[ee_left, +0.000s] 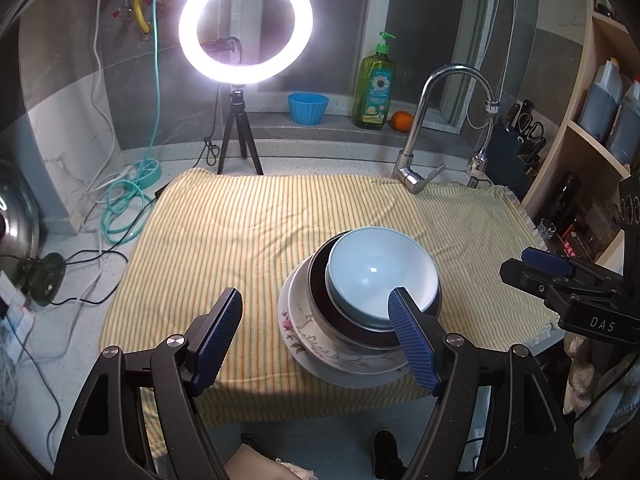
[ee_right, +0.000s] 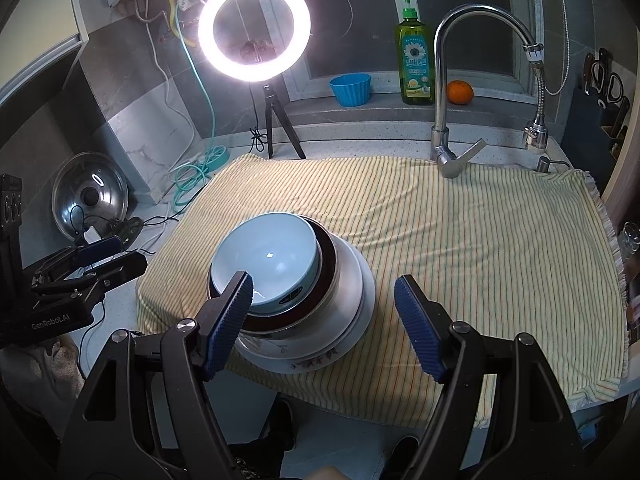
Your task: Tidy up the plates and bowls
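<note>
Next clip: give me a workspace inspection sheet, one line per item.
Surface: yellow striped towel spread over the counter.
Job's things: light blue bowl nested in dark bowl, stacked on white dish and floral plate.
Clutter: nothing seen on the towel.
Grippers: left tongs and right tongs open, holding nothing.
Cables: teal hose coiled, black cable on counter.
Surroundings: ring light, faucet, soap bottle, orange, blue cup.
</note>
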### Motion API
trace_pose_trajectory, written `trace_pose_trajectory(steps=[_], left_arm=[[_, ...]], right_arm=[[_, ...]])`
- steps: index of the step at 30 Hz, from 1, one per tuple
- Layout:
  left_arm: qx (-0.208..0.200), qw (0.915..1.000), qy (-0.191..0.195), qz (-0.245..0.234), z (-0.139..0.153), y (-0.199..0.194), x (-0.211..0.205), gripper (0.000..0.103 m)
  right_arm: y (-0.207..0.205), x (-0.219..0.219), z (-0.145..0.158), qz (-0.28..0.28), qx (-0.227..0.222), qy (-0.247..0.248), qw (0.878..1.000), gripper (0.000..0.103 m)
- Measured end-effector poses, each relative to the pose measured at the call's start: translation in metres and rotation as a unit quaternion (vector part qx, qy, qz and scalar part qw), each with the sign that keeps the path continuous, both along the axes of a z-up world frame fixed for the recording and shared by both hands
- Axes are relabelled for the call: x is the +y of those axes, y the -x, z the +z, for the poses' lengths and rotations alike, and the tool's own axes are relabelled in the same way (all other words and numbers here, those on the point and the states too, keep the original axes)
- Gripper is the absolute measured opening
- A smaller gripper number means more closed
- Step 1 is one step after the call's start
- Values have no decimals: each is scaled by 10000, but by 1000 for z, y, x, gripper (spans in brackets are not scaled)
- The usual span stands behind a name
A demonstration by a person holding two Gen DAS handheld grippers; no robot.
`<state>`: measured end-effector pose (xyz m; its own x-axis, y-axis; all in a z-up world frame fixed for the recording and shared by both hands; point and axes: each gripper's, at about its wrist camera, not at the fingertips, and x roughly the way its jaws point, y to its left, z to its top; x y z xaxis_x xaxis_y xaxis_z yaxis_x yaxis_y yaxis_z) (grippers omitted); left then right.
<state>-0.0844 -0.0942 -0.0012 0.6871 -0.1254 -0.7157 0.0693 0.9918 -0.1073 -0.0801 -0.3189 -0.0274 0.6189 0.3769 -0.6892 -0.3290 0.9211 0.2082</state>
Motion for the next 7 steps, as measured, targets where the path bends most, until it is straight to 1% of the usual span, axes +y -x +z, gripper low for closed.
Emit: trace_pose_trajectory(steps=[7], left_arm=[[21, 10000, 20, 21, -2, -8, 3, 76]], right_arm=[[-10, 0, -2, 20, 83, 9, 10000, 76]])
